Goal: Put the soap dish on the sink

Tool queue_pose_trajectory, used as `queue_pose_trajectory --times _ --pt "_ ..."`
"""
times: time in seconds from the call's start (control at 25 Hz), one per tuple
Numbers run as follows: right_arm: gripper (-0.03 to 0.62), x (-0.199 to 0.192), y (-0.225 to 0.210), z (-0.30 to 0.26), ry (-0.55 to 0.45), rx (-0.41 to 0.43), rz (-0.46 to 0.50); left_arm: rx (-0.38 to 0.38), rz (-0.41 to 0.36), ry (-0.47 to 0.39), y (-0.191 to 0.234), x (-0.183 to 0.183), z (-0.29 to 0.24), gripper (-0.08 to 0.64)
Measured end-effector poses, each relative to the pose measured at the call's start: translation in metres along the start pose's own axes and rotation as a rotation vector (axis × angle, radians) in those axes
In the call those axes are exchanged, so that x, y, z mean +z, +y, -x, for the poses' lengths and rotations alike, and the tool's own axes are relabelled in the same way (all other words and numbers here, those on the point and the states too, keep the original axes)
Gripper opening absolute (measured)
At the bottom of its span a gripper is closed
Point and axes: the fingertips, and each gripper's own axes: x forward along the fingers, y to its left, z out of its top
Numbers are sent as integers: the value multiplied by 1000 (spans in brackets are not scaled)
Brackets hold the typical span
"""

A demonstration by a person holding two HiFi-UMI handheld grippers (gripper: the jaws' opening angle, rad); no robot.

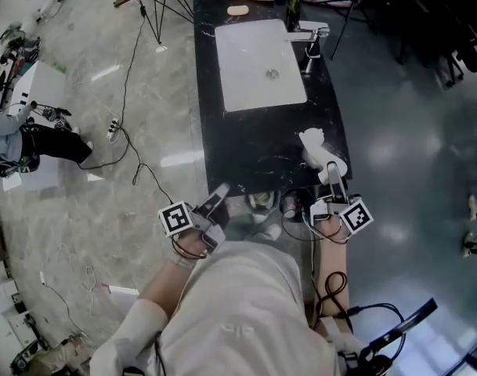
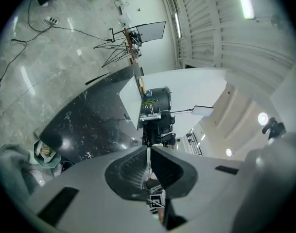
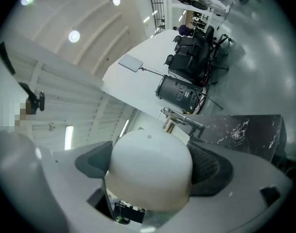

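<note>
The white soap dish (image 1: 313,142) is held over the near right part of the black marble counter (image 1: 246,147), my right gripper (image 1: 327,168) shut on it. In the right gripper view the soap dish (image 3: 150,171) is a rounded white shell that fills the space between the two dark pads, with the faucet (image 3: 182,120) beyond it. The white sink basin (image 1: 258,61) is set in the far half of the counter. My left gripper (image 1: 219,195) hovers at the counter's near left corner. Its jaws (image 2: 148,147) are shut on nothing.
A chrome faucet (image 1: 312,34) stands at the basin's right rim. A tan soap bar (image 1: 237,10) and a dark green bottle (image 1: 294,6) sit behind the basin. Cables and a power strip (image 1: 113,128) lie on the floor at left, near a seated person (image 1: 23,143).
</note>
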Motion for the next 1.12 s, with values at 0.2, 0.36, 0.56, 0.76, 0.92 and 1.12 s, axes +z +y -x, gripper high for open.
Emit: queue_pose_trajectory --times 0.2,0.36,0.56,0.76,0.92,1.12 --pt "495 -30 -11 -22 138 -108 192 11 22 -52 3 9 17 9" --pt "494 -54 -13 -38 253 -160 422 16 41 -77 10 15 25 9" --pt "494 -84 -15 -52 417 -215 746 22 45 -86 19 19 29 9" --pt "494 -102 -13 -62 567 -259 979 17 59 -88 21 21 29 9" --pt "495 -116 -3 -69 692 -252 1220 17 65 -98 22 24 32 9" --pt "494 -133 6 -80 783 -227 1505 16 71 -104 24 28 33 9"
